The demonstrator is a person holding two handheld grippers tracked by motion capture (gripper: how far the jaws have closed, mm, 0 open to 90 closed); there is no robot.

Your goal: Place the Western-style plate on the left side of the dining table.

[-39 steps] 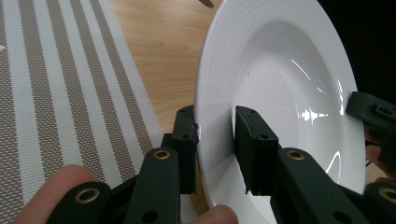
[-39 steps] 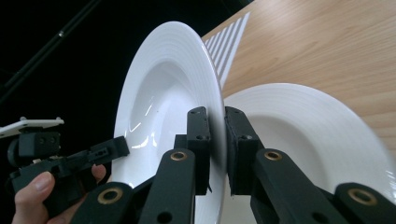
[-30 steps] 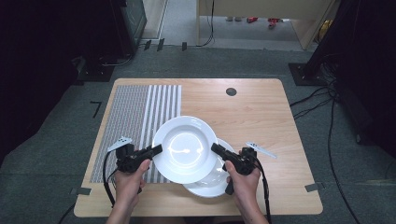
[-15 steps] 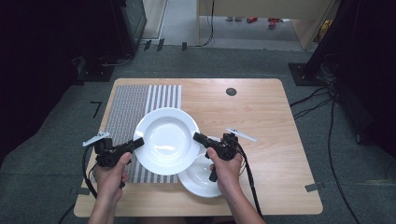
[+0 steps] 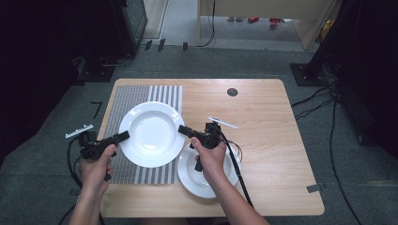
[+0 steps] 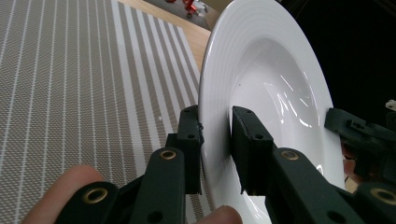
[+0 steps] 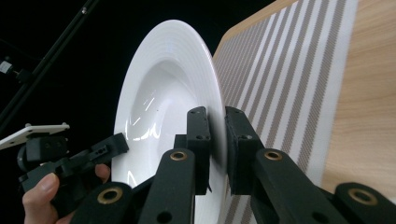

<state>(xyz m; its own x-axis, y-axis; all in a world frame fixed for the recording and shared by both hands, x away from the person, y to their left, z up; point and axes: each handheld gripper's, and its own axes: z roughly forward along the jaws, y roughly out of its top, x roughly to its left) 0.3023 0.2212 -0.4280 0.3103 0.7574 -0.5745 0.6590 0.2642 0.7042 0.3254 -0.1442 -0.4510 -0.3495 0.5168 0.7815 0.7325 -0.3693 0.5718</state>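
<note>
Over the placemat point(image 5: 123, 105), plate point(image 5: 151, 133) rim between both jaws.

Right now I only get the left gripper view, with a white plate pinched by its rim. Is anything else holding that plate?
Observer: Yes. The right hand-held gripper is shut on the opposite rim of the white plate.
Operator: Is there any other crockery on the table?
Observer: A second white plate lies on the bare wood of the table, partly hidden under the right hand.
Operator: What is underneath my plate?
Observer: Mostly the right part of the striped placemat. In the high view its lower right edge also overlaps the second white plate.
</note>
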